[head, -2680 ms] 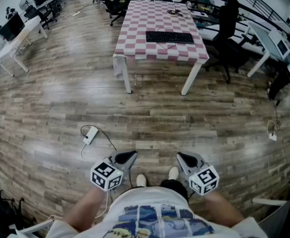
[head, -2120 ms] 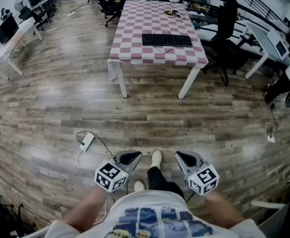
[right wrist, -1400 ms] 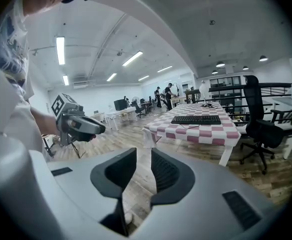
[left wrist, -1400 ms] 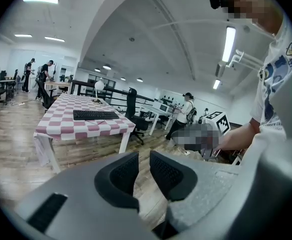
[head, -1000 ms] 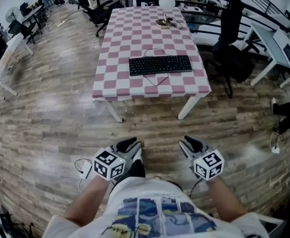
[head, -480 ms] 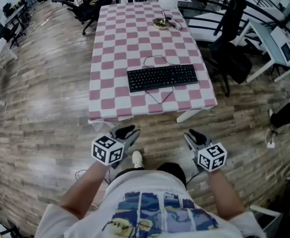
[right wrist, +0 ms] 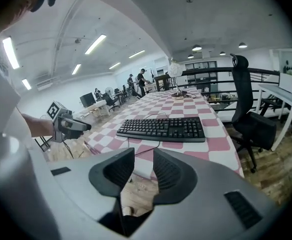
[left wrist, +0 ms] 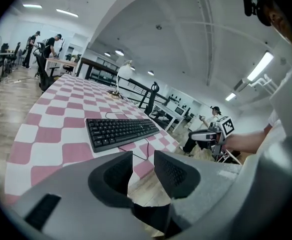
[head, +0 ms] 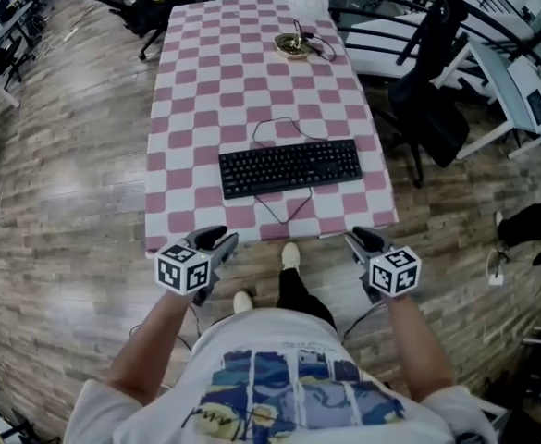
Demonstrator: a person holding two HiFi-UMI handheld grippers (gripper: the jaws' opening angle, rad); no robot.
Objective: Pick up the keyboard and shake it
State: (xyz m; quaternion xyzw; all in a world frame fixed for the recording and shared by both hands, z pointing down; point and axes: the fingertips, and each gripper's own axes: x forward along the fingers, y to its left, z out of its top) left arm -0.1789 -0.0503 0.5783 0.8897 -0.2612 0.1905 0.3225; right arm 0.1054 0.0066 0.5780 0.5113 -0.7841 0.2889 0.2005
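Observation:
A black keyboard lies on the pink-and-white checked table, its thin cable looping in front of and behind it. Both grippers hover just short of the table's near edge, apart from the keyboard. My left gripper is at the front left corner, its jaws opening with nothing between them. My right gripper is at the front right corner, open and empty. The keyboard lies ahead of the left jaws, and the keyboard shows beyond the right jaws.
A table lamp stands at the table's far end. A black office chair and white desks stand to the right. More chairs are at the far left. Wooden floor surrounds the table.
The person has walked up to the table, so the keyboard is much nearer. Both grippers have gone from over the floor to the table's front edge.

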